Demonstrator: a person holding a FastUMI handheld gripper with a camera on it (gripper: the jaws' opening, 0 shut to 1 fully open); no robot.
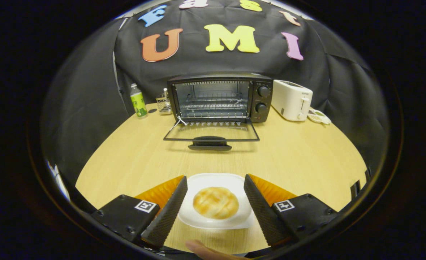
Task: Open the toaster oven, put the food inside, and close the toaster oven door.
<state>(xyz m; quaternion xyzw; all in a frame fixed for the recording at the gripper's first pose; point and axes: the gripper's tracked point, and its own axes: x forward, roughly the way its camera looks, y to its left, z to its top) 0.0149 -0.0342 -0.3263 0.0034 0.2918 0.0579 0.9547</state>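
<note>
We hold the gripper [215, 202] wide, fingers flanking the plate [213, 222] without touching, to take the bun [215, 202] between them. The oven [220, 97] waits at twelve o'clock, door [211, 134] already down for loading.

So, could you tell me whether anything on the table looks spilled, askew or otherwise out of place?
Nothing stands out. The toaster oven sits square with its door folded down flat, as the task needs. The bun lies whole on its plate between the open gripper's fingers. The bottle and toaster stand upright.
</note>
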